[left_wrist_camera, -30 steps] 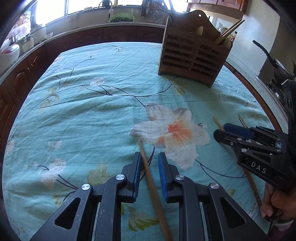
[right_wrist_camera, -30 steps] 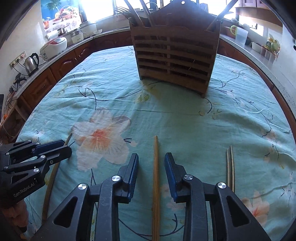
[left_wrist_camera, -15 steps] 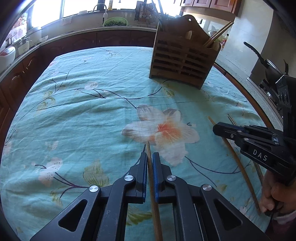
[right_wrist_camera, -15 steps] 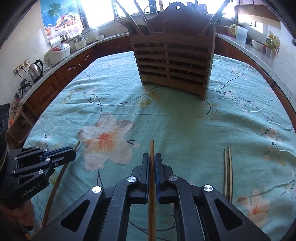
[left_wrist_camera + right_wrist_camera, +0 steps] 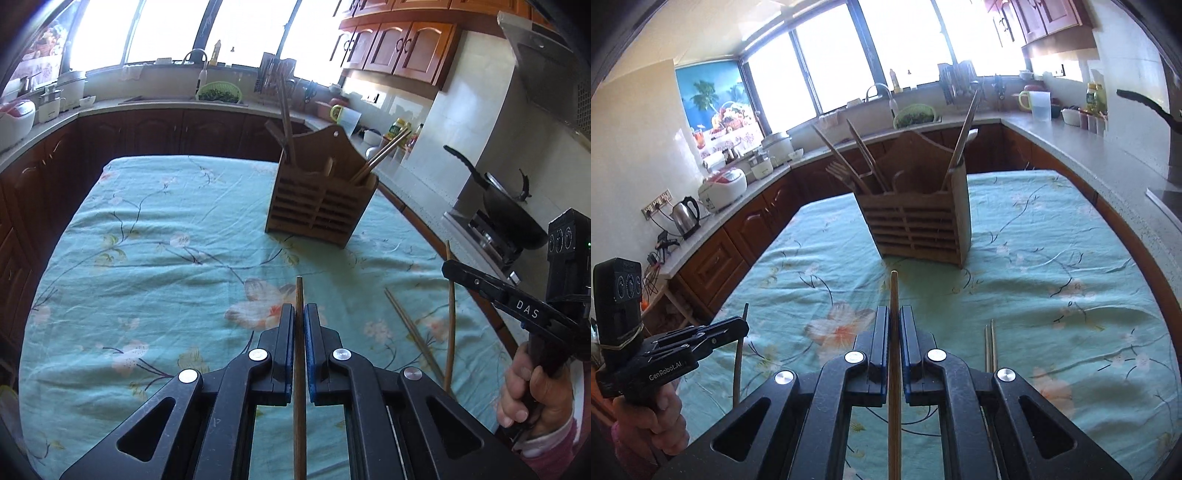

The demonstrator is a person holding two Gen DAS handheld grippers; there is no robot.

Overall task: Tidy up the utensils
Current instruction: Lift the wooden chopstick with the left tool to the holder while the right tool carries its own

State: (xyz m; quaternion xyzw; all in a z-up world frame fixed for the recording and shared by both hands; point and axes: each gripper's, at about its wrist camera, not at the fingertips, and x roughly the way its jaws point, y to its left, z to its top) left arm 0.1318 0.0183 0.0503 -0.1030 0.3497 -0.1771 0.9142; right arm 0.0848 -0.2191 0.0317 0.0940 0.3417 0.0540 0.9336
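Note:
My left gripper (image 5: 299,314) is shut on a wooden chopstick (image 5: 299,295) and holds it lifted above the table. My right gripper (image 5: 894,315) is shut on another wooden chopstick (image 5: 894,291), also lifted. The right gripper shows at the right edge of the left wrist view (image 5: 448,266), and the left gripper shows low on the left in the right wrist view (image 5: 740,326). A slatted wooden utensil holder (image 5: 319,210) stands upright farther back on the table; it also shows in the right wrist view (image 5: 919,229), with several utensils in it. A pair of chopsticks (image 5: 410,326) lies on the cloth; the pair also shows in the right wrist view (image 5: 990,345).
The table has a teal floral cloth (image 5: 147,236). A stove with a black pan (image 5: 506,210) stands to the right. Counters with a rice cooker (image 5: 724,186), a kettle (image 5: 686,212) and a sink (image 5: 882,98) ring the table.
Both grippers closed on their chopsticks, then lifted them off the cloth and rose. The holder looks farther away and lower now.

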